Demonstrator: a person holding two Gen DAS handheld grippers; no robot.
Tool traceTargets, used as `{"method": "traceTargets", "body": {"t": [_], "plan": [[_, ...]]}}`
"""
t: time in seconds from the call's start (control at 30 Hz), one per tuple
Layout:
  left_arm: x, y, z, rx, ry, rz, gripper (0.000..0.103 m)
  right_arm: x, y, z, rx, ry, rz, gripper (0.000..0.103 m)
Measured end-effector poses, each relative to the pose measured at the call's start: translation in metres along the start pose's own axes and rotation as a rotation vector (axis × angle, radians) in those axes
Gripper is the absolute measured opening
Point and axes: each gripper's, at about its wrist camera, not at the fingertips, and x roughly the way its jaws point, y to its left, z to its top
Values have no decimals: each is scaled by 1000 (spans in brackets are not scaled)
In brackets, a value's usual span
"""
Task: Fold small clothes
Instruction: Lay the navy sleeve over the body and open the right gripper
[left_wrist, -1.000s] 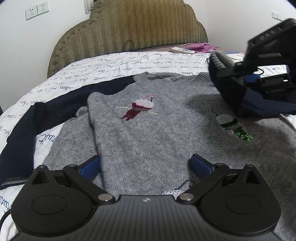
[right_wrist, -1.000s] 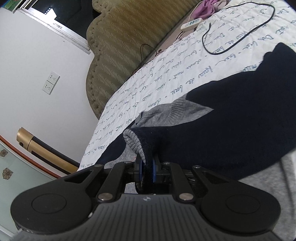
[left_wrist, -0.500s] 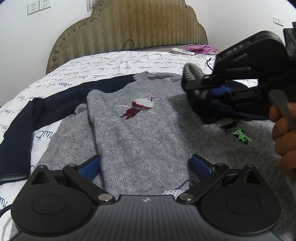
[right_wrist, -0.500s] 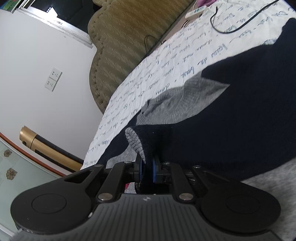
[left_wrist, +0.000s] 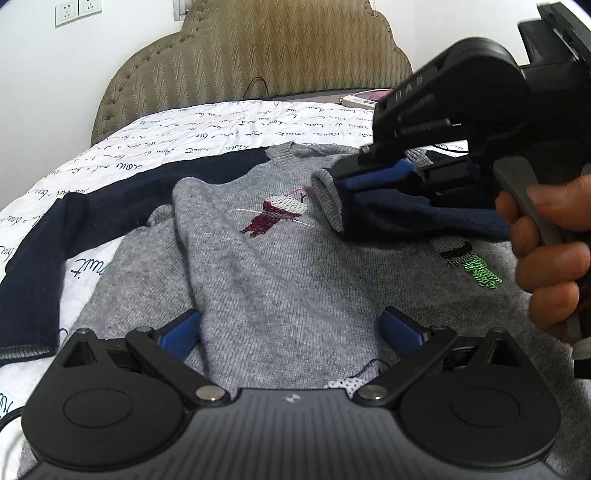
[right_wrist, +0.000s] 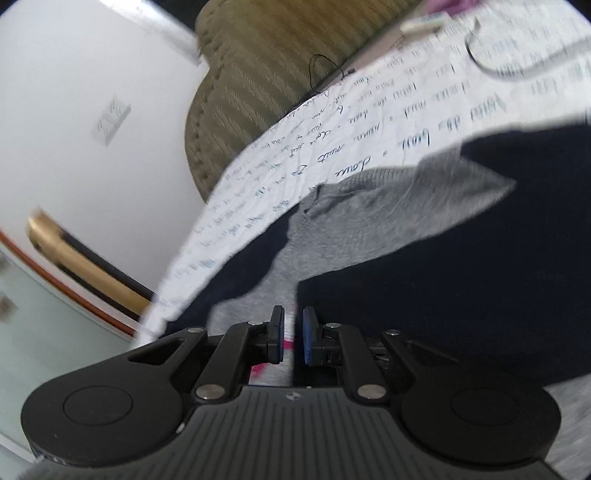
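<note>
The right gripper (left_wrist: 347, 177) has carried the navy sleeve (left_wrist: 424, 218) across the grey sweater (left_wrist: 280, 280) on the bed (left_wrist: 221, 125); its fingers have just parted slightly, sleeve slipping free. Left gripper (left_wrist: 291, 328) gapes wide, empty, over the hem.

Grey sweater (left_wrist: 295, 288) flat, navy sleeve (left_wrist: 424, 214) across chest

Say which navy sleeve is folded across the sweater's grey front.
The right-hand sleeve in the left wrist view, its cuff beside the red bird. The other sleeve lies spread out on the sheet.
</note>
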Motion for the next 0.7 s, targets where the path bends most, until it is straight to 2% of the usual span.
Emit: {"method": "traceTargets", "body": {"t": [0.07,0.1,0.13,0.2,0.27,0.4,0.47,0.57,0.7], "plan": [[0,0,0,-1,0,-1,103,-3,13,-3,-147,2,-115,33],[0,0,0,-1,0,-1,103,-5,18,-7,-212,1,-157,45],[0,1,0,0,0,-1,103,-6,24,-10,-270,4,-178,58],[0,1,0,-1,0,-1,103,-9,33,-17,-383,31,-197,69],[0,0,0,-1,0,-1,103,-12,43,-26,-513,36,-241,70],[0,0,0,0,0,-1,103,-9,58,-50,-852,59,-440,70],[0,0,0,0,0,0,103,-1,62,-62,-984,72,-487,70],[0,0,0,0,0,0,103,10,67,-72,-1101,49,-495,69],[0,0,0,0,0,0,103,7,74,-70,-1100,66,-413,67]]}}
